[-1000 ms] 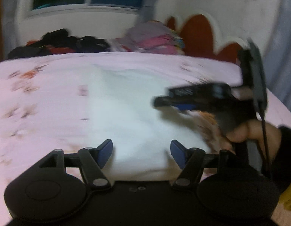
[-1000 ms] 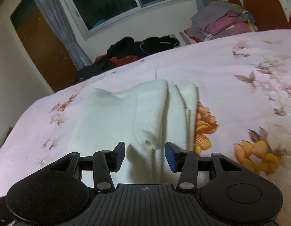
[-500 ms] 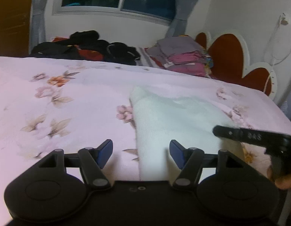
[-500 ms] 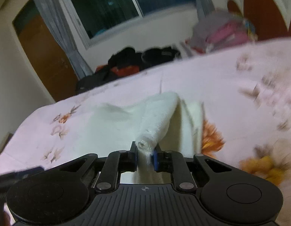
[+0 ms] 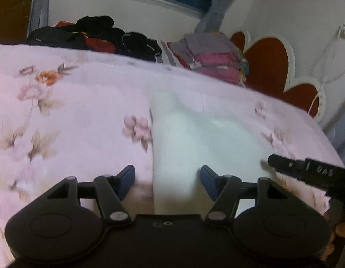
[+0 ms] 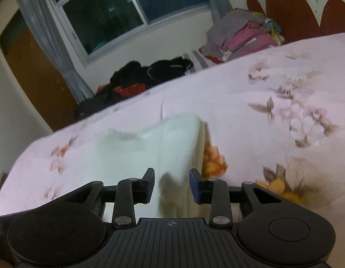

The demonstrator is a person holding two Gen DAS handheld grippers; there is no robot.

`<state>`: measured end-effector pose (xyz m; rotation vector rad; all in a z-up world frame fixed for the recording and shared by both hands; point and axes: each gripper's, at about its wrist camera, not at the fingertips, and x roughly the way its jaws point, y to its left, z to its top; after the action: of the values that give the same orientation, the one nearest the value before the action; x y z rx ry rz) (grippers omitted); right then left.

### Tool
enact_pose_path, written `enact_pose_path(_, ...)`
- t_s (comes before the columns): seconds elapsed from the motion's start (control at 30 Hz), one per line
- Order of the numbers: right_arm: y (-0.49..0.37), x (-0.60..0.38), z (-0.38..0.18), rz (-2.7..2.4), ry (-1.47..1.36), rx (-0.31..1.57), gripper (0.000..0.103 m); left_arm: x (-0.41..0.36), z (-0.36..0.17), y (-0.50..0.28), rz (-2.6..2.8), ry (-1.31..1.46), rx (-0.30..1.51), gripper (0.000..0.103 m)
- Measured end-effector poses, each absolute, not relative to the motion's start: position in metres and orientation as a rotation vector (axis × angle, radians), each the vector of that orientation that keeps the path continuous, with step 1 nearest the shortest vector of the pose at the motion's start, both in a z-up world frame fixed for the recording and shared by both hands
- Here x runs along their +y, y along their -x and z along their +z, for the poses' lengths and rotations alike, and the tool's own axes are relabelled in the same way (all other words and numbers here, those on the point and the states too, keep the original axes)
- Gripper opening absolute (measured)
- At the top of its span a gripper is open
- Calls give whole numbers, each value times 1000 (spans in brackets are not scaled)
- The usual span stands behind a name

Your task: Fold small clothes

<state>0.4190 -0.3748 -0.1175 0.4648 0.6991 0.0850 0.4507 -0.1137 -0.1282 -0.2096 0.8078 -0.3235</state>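
Observation:
A white cloth (image 5: 194,138) lies folded on the pink flowered bedspread (image 5: 72,116). My left gripper (image 5: 167,181) is open, its blue pads straddling the cloth's near left edge without gripping it. The right gripper's black body (image 5: 306,174) shows at the right of the left wrist view. In the right wrist view the same cloth (image 6: 154,147) lies ahead with its folded edge on the right. My right gripper (image 6: 172,185) is open over the cloth's near end, and nothing is held between the pads.
A stack of folded grey and pink clothes (image 5: 212,58) sits at the far side of the bed by the red headboard (image 5: 268,67). A heap of dark clothes (image 5: 94,35) lies at the far left under the window.
My right gripper was shut on a rolled edge of the cloth half a second ago and has now opened and let it go. The left gripper stayed open and shifted slightly.

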Motion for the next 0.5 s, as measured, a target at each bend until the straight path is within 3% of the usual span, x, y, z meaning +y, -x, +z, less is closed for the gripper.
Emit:
enact_pose_path(0.37,-492,-382,-141,40,-512,756,35,-124,-151,-523,-270,304,849,61)
enact_pose_path(0.47,-491,-378,-145,15,-437,754,17,-123,-160,-529,-267,324,863,57)
enact_pose_path(0.5,-491,-377,-148,-1,-411,755,17,-123,-163,-529,-270,318,862,58)
